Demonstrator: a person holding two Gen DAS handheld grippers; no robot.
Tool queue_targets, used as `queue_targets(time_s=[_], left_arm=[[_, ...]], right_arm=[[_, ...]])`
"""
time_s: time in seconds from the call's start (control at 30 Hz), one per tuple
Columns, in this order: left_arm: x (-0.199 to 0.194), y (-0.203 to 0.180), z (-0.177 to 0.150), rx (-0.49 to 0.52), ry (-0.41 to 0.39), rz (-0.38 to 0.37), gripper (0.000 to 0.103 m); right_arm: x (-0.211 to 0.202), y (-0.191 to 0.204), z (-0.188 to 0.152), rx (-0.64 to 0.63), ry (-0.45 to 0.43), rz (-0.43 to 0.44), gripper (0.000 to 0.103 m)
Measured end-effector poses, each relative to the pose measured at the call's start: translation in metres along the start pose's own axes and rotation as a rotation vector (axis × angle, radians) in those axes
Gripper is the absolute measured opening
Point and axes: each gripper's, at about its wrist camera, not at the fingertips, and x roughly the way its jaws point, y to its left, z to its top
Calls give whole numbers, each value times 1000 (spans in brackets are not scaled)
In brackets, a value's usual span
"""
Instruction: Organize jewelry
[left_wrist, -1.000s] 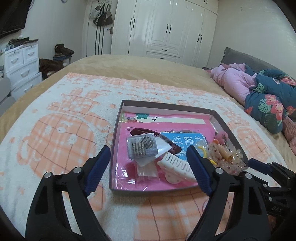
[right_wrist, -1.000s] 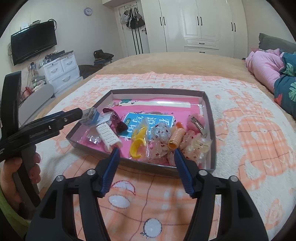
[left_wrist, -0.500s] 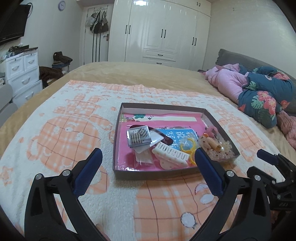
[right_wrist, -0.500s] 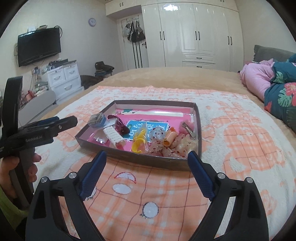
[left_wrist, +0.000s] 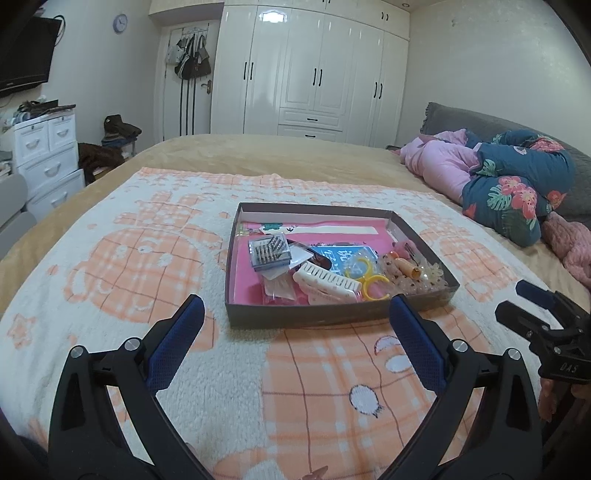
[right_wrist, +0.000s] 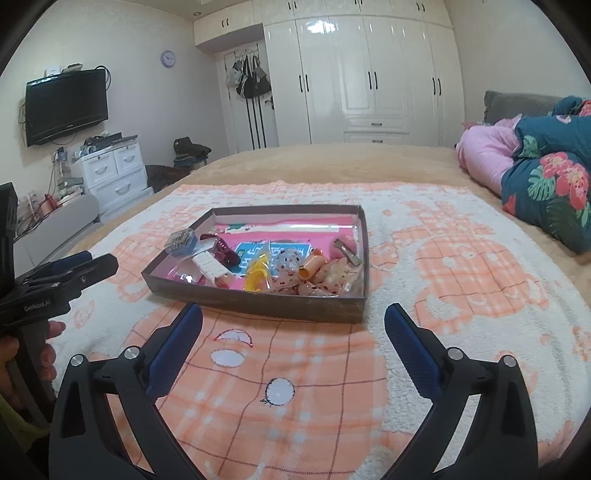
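Both hand-held grippers have backed away from the tray since a second ago: earlier their fingertips framed the contents at close range, now a wide strip of blanket (left_wrist: 303, 373) lies between them and the tray's near wall.

Nearest: left hand-held gripper (left_wrist: 295, 317), jaws spread wide, nothing between the blue pads. Right hand-held gripper (right_wrist: 293, 319) likewise released and empty. Each appears at the edge of the other's view, well apart from the tray.

Next: shallow brown tray (left_wrist: 332, 317) resting on the orange-and-white blanket on the bed. All the jewelry and hair pieces sit inside it. Left portion: clear box of small studs (left_wrist: 269, 251) lying on flat plastic packets. Middle: white claw clip (left_wrist: 327, 284), with a yellow ring (left_wrist: 371, 284) just beside it. Right portion: heap of translucent beaded pieces (left_wrist: 417, 275) against the right wall. Pink liner shows bare along the left and far edges.

Far: pink and floral bedding (left_wrist: 509, 184) at the right, white wardrobes (left_wrist: 314, 70) behind.

Judgement: with both grippers empty and drawn back and nothing left loose on the blanket, the sorting looks finished or near it.
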Motion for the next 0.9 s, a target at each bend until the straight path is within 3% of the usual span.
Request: queue_targets(time_s=[0.9], left_arm=[[-55, -13, -23, 16, -159, 68, 92]], right_arm=[[-67, 19, -21, -70, -265, -40, 97]])
